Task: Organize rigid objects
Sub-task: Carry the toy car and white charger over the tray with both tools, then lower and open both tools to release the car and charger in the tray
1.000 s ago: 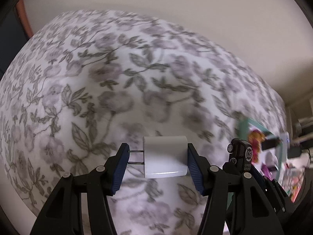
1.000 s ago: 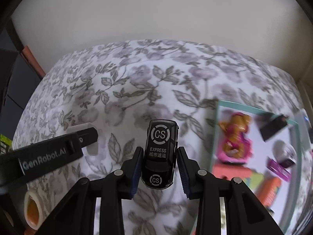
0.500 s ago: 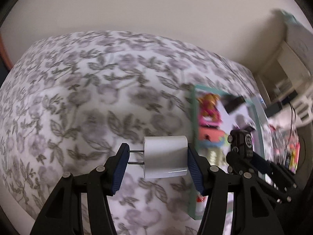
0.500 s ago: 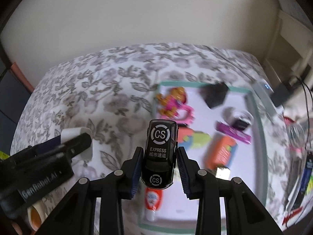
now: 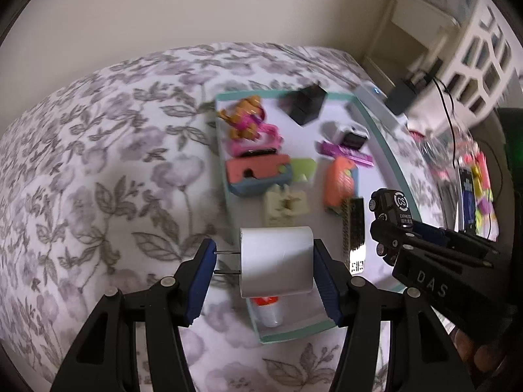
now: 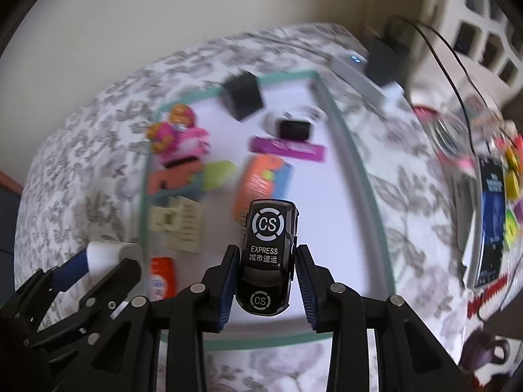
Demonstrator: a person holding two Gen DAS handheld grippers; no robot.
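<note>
My left gripper (image 5: 263, 269) is shut on a white plug adapter (image 5: 276, 266), prongs pointing left, held above the near left corner of a teal-rimmed white tray (image 5: 380, 132). My right gripper (image 6: 266, 276) is shut on a black toy car (image 6: 268, 251) marked CS EXPRESS, held above the tray's (image 6: 351, 153) near middle. The car also shows in the left wrist view (image 5: 394, 210), right of the adapter. The adapter shows at lower left in the right wrist view (image 6: 111, 254).
The tray holds several items: a pink-orange toy (image 5: 250, 124), a black box (image 5: 305, 104), an orange block (image 5: 340, 181), a cream plug (image 5: 286, 205), a purple bar (image 6: 287, 147). Floral cloth (image 5: 98, 163) covers the table. Clutter and cables (image 6: 490, 176) lie right.
Both grippers have swung right with their objects, from over bare floral cloth to above the tray. Both grips are unchanged.
</note>
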